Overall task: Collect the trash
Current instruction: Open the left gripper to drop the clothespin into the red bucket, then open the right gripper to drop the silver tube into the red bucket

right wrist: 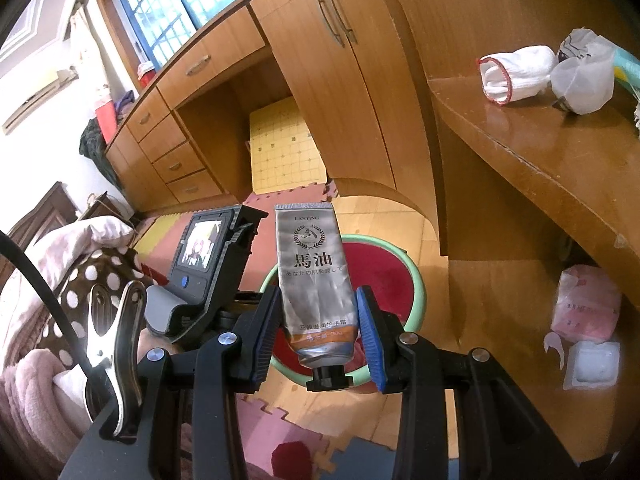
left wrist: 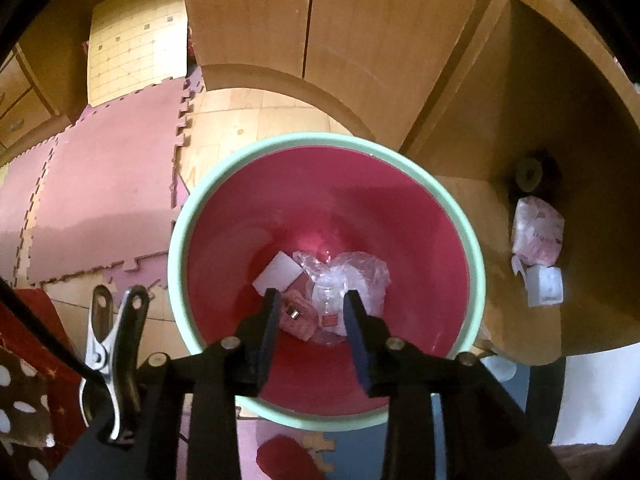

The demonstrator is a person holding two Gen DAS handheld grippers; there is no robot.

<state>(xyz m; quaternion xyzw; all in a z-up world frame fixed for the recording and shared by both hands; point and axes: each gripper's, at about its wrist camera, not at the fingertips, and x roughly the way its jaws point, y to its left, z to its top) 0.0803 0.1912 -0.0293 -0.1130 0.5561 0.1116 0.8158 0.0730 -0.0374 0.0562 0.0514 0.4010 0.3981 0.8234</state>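
Holding a silver hand-cream tube upright, cap down, the right gripper is clenched on it: its blue-padded fingers press the tube's lower body from both sides, with the black cap hanging below them and the crimped end standing above. Beyond and below those fingers sits the bin, red inside with a pale green rim, so the tube is near the opening but not yet plainly over its middle. The left gripper points steeply down into the same bin; its fingers stand parted with nothing between them, and straight ahead of them, on the bin's floor, lie crumpled clear plastic, a white card and a pinkish wrapper. Judging from this, the left side's drop looks finished and the step in hand is the right side's delivery of the tube. The next move calls for carrying the tube forward until it hangs over the red interior, then releasing, while the left gripper clears the rim. More trash waits to the right of the fingers, under the worktop: a pink packet and a small white box.
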